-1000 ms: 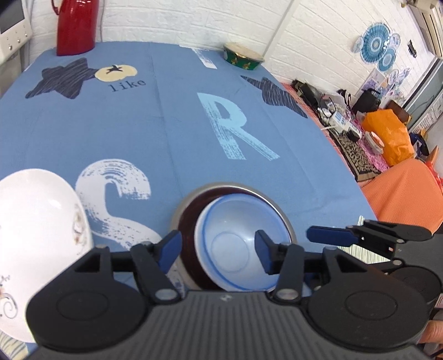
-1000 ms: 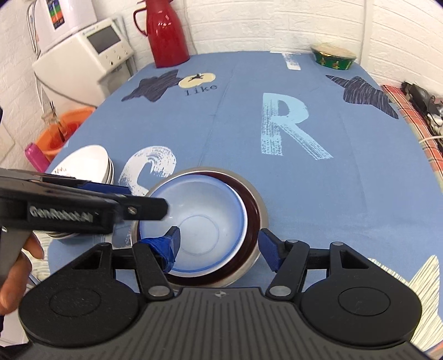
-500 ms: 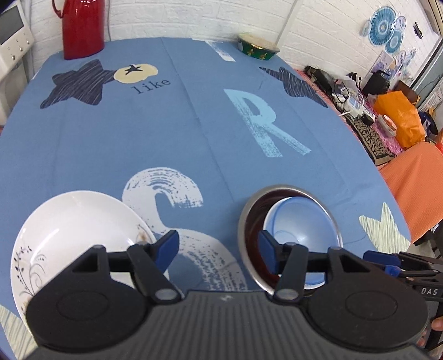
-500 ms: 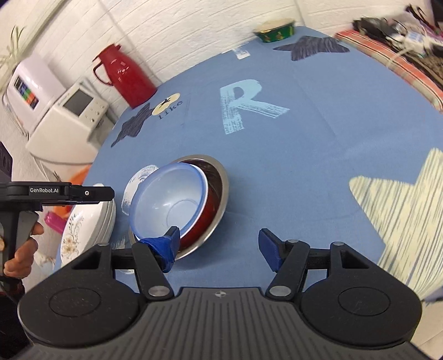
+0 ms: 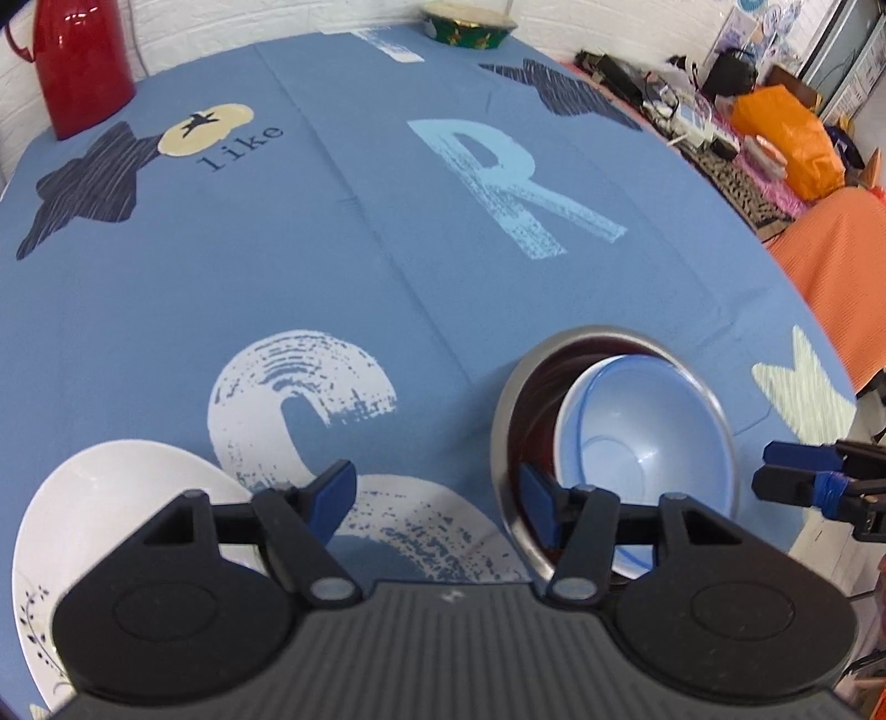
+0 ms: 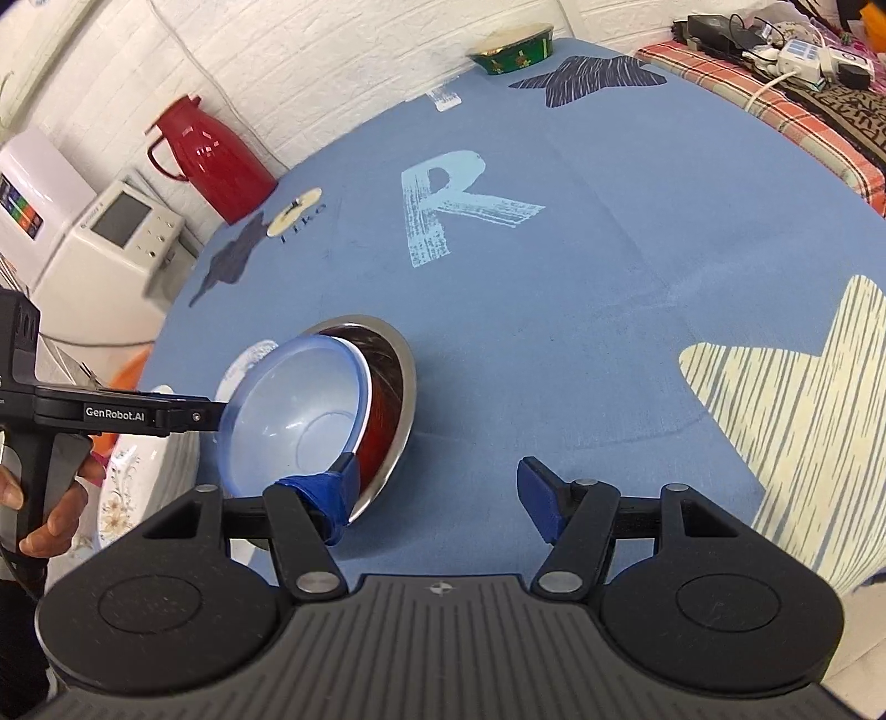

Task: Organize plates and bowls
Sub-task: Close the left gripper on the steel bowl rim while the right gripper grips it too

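The blue bowl (image 5: 648,437) is being shown by the left wrist view nested, tilted, inside a steel bowl (image 5: 506,421) with a dark red inner wall, at the near right of the table (image 5: 332,249), which is covered by a blue printed cloth. The left claw (image 5: 437,501) is being held open and empty above the cloth, its right finger just in front of the steel bowl's near rim. A white plate (image 5: 105,498) is lying at the near left. The right claw's (image 5: 797,482) tips are being seen at the right edge, beside the bowls. A red thermos (image 5: 77,61) and a green bowl (image 5: 470,25) are standing at the far edge.

In the right wrist view, the blue bowl (image 6: 293,412) is being seen leaning in the steel bowl (image 6: 396,393) at the near left. The right claw (image 6: 437,498) is being held wide open, its left finger (image 6: 326,490) lying against the bowls' near rims, nothing gripped. The left claw (image 6: 183,412), held by a hand (image 6: 44,504), is being seen at the left, its tip reaching the blue bowl's rim. White plates (image 6: 138,471) are stacked beneath it.
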`<state>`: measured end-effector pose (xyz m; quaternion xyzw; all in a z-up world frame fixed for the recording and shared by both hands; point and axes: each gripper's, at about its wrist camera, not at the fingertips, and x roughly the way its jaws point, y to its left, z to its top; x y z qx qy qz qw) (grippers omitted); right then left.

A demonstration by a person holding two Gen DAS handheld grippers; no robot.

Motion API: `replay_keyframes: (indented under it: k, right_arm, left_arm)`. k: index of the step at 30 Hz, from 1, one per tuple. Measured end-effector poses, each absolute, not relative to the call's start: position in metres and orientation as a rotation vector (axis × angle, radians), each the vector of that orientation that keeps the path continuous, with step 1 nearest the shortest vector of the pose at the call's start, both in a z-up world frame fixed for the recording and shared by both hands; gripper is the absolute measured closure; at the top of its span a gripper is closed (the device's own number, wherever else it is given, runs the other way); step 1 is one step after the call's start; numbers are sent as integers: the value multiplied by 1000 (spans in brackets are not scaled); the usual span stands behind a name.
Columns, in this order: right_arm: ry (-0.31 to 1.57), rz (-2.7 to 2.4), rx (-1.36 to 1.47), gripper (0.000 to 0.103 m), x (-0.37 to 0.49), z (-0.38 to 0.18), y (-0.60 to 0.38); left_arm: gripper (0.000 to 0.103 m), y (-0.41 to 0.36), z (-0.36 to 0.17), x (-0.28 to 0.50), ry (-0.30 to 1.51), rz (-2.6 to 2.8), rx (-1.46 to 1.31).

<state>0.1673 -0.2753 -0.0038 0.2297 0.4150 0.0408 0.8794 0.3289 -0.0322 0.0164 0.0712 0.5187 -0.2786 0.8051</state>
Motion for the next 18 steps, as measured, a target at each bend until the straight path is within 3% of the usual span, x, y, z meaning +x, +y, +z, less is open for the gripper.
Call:
replay_keyframes:
  k: [18]
  right_arm:
    - [931, 32, 394, 50, 208, -18, -269]
  left_arm:
    - [44, -31, 0, 334, 1111, -631, 110]
